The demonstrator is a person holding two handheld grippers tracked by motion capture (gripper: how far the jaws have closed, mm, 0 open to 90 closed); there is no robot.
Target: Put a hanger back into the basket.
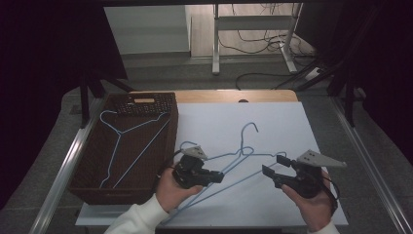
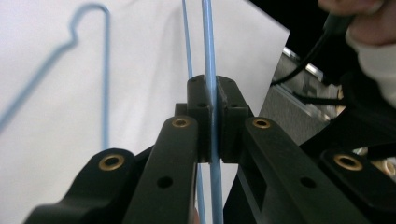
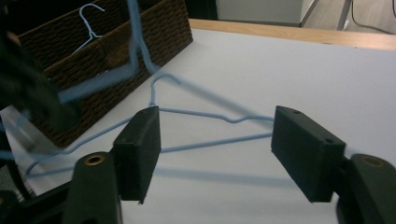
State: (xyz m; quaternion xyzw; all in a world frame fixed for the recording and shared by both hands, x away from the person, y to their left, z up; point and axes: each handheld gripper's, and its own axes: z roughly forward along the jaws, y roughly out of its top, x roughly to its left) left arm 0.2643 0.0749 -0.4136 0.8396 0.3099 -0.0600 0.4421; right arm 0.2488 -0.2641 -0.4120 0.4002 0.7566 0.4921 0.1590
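Note:
Two light-blue wire hangers lie overlapped on the white sheet [image 1: 272, 122] in the middle of the table. My left gripper [image 1: 219, 177] is shut on one hanger wire [image 2: 211, 56], which runs straight up between its closed jaws; a second wire [image 2: 186, 42] passes just behind it. The other hanger's hook [image 2: 105, 56] lies on the sheet to the left. My right gripper [image 1: 274, 165] stands open a little to the right of the hangers' necks [image 1: 245, 151]. In the right gripper view a hanger [image 3: 210, 114] lies on the sheet beyond the gripper [image 3: 219, 154], with nothing between its pads.
A brown wicker basket [image 1: 173, 126] stands at the left of the table with a third blue hanger [image 1: 119, 141] lying in it. A dark keypad-like object [image 1: 144, 104] rests on its far end. Metal rails run along both table sides.

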